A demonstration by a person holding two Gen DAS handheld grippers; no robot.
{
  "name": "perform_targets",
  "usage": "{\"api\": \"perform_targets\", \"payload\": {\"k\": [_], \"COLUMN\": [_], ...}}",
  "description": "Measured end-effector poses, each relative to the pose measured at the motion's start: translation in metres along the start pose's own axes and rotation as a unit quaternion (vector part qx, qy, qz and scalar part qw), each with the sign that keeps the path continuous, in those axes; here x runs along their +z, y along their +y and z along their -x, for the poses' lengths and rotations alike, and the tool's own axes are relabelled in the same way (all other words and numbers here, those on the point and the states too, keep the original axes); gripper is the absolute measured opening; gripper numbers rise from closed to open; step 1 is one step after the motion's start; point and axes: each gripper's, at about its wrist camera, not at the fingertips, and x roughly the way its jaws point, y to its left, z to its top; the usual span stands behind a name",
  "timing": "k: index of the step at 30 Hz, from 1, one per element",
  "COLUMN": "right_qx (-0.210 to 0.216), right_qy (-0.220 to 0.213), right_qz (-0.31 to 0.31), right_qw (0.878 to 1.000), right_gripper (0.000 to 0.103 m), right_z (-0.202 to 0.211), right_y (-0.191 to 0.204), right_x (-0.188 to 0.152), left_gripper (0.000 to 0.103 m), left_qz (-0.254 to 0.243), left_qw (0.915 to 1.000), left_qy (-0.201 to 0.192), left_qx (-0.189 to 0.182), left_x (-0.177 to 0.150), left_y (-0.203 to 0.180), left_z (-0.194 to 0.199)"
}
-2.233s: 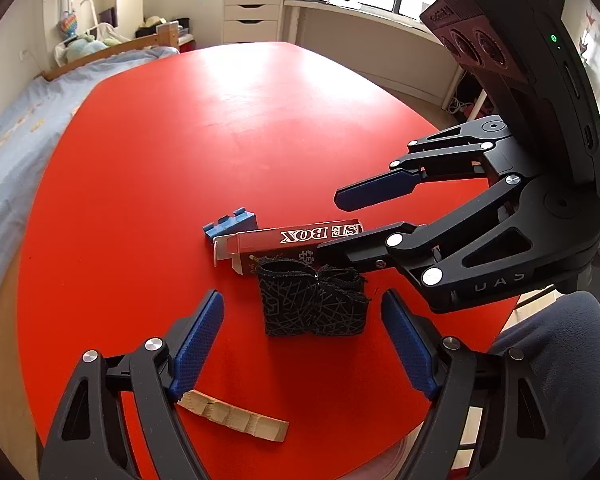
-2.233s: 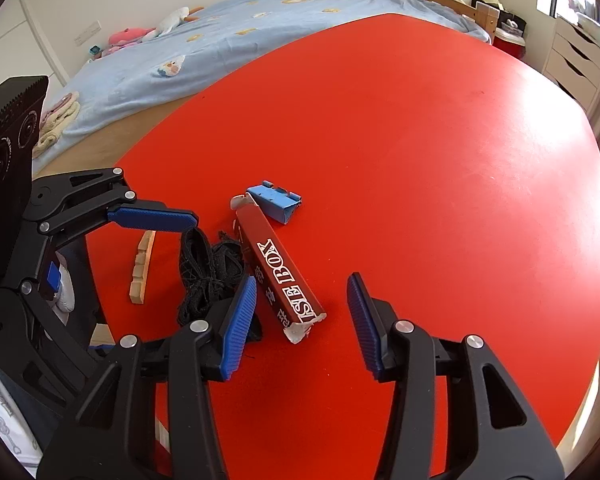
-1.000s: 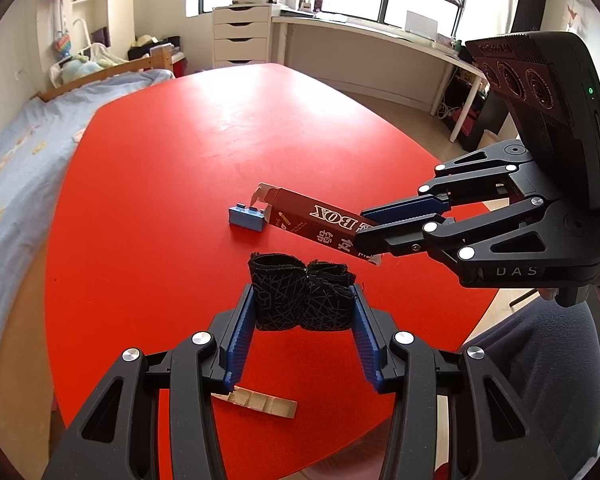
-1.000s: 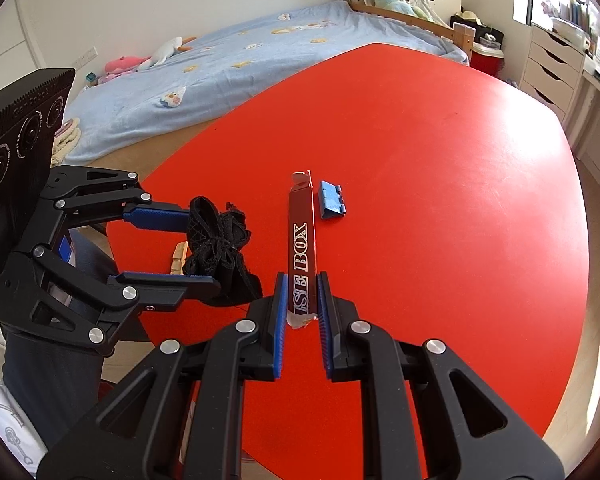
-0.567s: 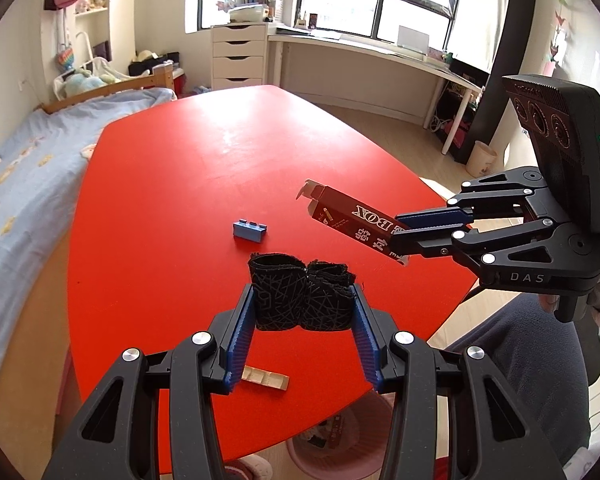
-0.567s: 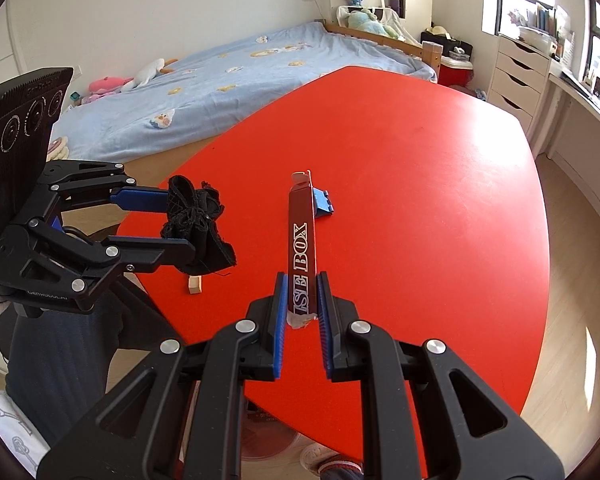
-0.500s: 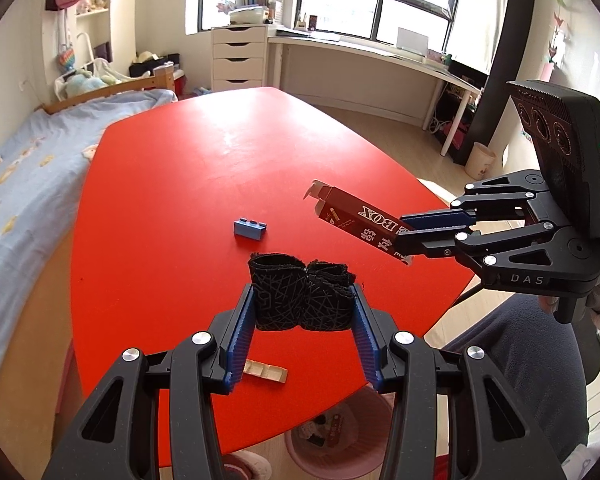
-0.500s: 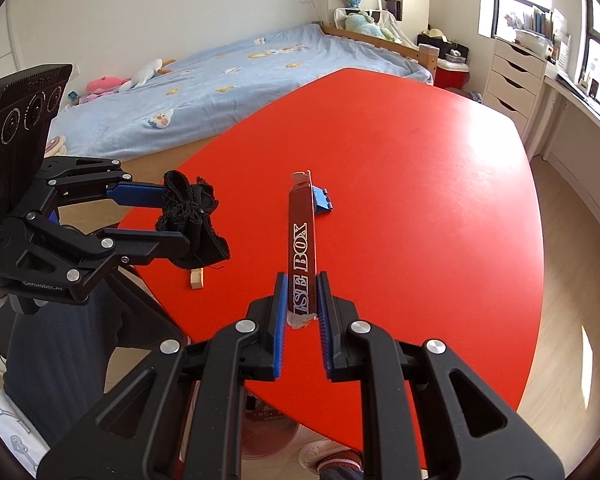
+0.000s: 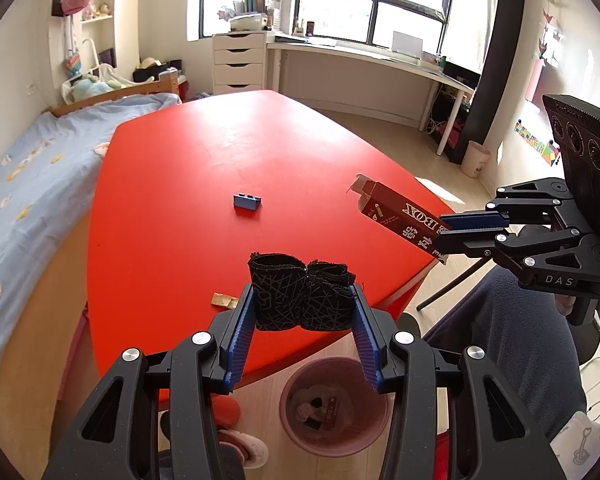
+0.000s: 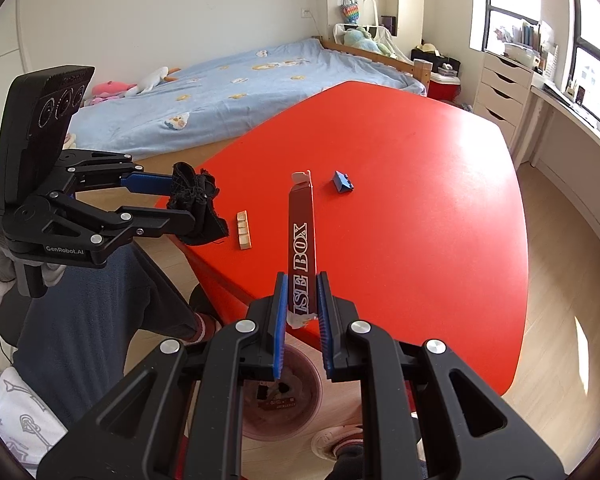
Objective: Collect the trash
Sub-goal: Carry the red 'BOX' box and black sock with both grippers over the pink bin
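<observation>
My left gripper (image 9: 302,318) is shut on a wad of black patterned cloth (image 9: 300,296), held in the air past the near edge of the red table (image 9: 220,160). My right gripper (image 10: 302,316) is shut on one end of a long dark-red carton (image 10: 302,240) lettered "BOX", which sticks out forward over the table edge. Each gripper shows in the other's view: the left gripper (image 10: 180,204) with the cloth (image 10: 198,208), the right gripper (image 9: 446,230) with the carton (image 9: 400,214). A pink waste bin (image 9: 336,408) stands on the floor below both, also visible as the bin (image 10: 280,400) under the right gripper.
On the table lie a small blue block (image 9: 247,202) and a tan wooden piece (image 9: 224,300) near the edge. A bed with a blue cover (image 10: 240,84) flanks the table. The person's dark trouser leg (image 9: 512,340) and slippered feet are beside the bin.
Both grippers have lifted and drawn back from the table with the cloth and the carton. The table edge, the floor and the pink bin have come into view beneath them.
</observation>
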Motion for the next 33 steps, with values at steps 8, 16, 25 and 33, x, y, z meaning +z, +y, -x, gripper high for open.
{"api": "perform_targets", "payload": {"k": [8, 16, 25, 33], "right_qx": [0.010, 0.028, 0.040, 0.042], "right_qy": [0.009, 0.049, 0.073, 0.080], "right_qz": [-0.027, -0.041, -0.055, -0.053], "right_qw": [1.000, 0.998, 0.995, 0.994], "right_gripper": [0.014, 0.014, 0.014, 0.014], "right_z": [0.012, 0.006, -0.005, -0.009], "right_y": [0.017, 0.031, 0.036, 0.039], "right_x": [-0.041, -0.077, -0.094, -0.093], "left_gripper": [0.045, 0.045, 0.045, 0.045], "left_qz": [0.005, 0.012, 0.014, 0.014], "left_qw": [0.9999, 0.9988, 0.9974, 0.9971], "left_qy": [0.015, 0.042, 0.059, 0.062], "left_qx": [-0.006, -0.022, -0.038, -0.041], "left_x": [-0.029, -0.055, -0.068, -0.073], "left_y": [-0.012, -0.023, -0.029, -0.030], "left_z": [0.010, 0.004, -0.005, -0.006]}}
